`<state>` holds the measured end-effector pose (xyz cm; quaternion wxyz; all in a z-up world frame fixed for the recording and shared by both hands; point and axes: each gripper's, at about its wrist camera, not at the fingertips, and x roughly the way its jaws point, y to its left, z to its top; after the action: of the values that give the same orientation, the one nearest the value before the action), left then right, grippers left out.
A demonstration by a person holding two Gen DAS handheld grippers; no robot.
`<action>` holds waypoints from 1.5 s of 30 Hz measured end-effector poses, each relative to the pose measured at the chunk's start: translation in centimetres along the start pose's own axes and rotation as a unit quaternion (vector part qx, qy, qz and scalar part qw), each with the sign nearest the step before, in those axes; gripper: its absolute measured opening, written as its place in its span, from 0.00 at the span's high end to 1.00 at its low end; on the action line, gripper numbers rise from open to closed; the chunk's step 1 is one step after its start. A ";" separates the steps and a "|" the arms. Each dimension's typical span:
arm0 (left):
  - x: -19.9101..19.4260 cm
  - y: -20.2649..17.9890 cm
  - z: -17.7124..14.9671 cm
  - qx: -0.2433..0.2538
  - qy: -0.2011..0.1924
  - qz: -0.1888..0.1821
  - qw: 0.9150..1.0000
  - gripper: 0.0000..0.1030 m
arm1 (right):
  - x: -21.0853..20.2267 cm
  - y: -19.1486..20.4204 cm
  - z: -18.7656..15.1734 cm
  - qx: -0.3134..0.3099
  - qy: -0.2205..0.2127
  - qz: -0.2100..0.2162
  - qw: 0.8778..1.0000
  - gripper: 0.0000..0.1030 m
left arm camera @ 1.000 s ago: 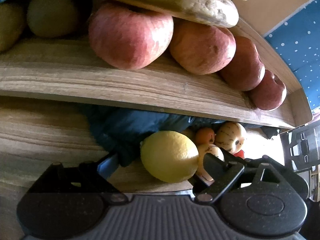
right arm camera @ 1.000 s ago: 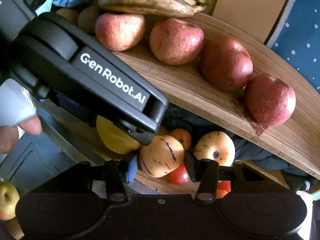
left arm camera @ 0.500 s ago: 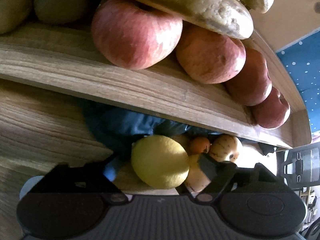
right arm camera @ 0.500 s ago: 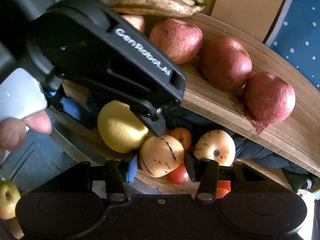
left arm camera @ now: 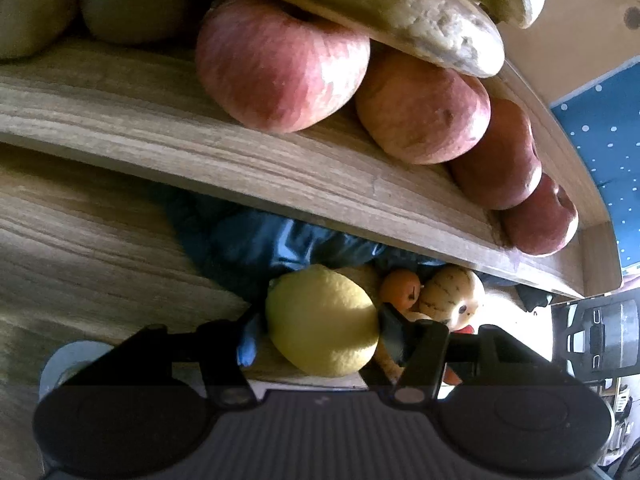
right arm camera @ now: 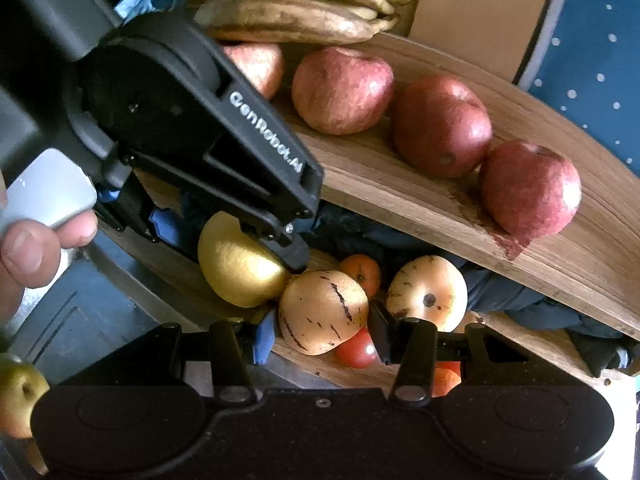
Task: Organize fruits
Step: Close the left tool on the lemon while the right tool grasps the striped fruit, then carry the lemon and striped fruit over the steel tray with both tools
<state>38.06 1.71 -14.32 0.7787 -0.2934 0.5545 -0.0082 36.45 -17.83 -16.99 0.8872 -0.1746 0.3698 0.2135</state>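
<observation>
My left gripper (left arm camera: 318, 330) is shut on a yellow lemon (left arm camera: 322, 320), held at the lower wooden shelf (left arm camera: 100, 248); the lemon also shows in the right wrist view (right arm camera: 236, 268) under the left gripper's body. My right gripper (right arm camera: 320, 328) is shut on a yellow pepino melon with dark streaks (right arm camera: 322, 312). A second pepino melon (right arm camera: 426, 292), an orange (right arm camera: 362, 272) and a tomato (right arm camera: 356, 350) lie beside it on the lower shelf.
The upper wooden shelf (right arm camera: 440, 200) holds several red apples (right arm camera: 342, 90) and a bunch of bananas (right arm camera: 304, 16). Dark blue cloth (left arm camera: 272, 240) lies at the back of the lower shelf. A yellow-green apple (right arm camera: 16, 400) sits at the lower left.
My left gripper has closed on the lemon and shifted it slightly left and inward along the lower shelf. My right gripper keeps its hold on the pepino melon, barely moving.
</observation>
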 end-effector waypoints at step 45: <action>-9.4 -1.0 -12.6 -0.004 -0.084 0.018 0.996 0.38 | -13.2 3.1 -8.3 0.002 -0.069 0.024 0.997 0.52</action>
<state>23.83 -1.58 -8.49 0.8212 -0.2863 0.4926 0.0322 21.62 -22.37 -13.37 0.9056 -0.1493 0.3122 0.2454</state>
